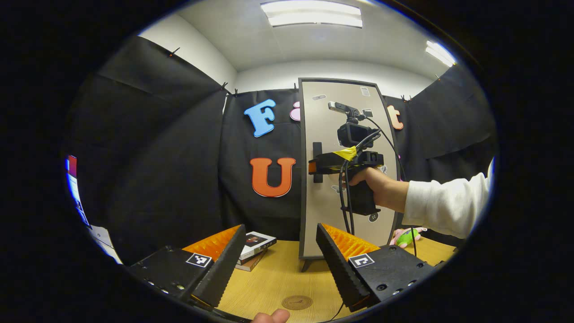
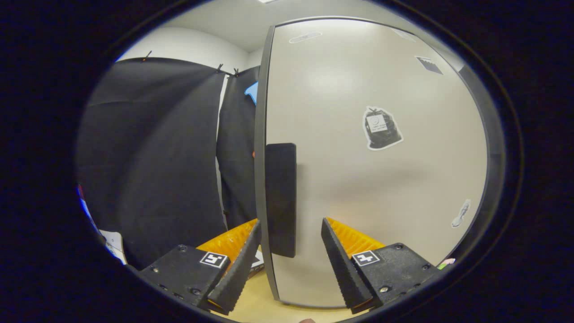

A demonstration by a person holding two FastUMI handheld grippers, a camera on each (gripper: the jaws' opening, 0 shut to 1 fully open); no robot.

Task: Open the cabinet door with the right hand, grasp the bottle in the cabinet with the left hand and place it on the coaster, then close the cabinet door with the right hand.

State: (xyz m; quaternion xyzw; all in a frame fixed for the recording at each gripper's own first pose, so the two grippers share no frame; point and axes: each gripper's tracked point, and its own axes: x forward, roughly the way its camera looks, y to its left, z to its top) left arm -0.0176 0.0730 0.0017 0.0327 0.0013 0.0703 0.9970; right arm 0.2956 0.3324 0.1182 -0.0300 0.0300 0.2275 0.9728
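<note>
Looking forward along the left gripper (image 1: pixel 280 264), its two ridged, wedge-shaped fingers stand spread apart with nothing between them, low over a pale wood-grain tabletop (image 1: pixel 278 278). Just ahead of the fingertips lies the coaster (image 1: pixel 297 302), a small flat round disc of brown, cork-like material, bare on top. A fingertip (image 1: pixel 270 317) shows at the near table edge beside it. Farther back and to the left, a short stack of books (image 1: pixel 254 248) rests flat on the table, with open wood between it and the cabinet.

At the back of the table stands the cabinet, tall and narrow. Its door (image 1: pixel 323 134) is a smooth, matte beige panel in a thin dark frame, shut flush, dotted with a few small stickers. A slim, dark, upright bar handle (image 1: pixel 317 162) sits near the door's left edge. The bottle cannot be seen behind the closed door.

The right gripper (image 1: pixel 314 167) is held level at handle height by a hand (image 1: pixel 374 186) in a white sleeve (image 1: pixel 448 204). In the right gripper view its fingers are released and wide apart, one on each side of the handle (image 2: pixel 280 199) and the door's left edge, pressing on neither. A soft toy (image 1: pixel 406 237) lies on the table to the right of the cabinet.
</note>
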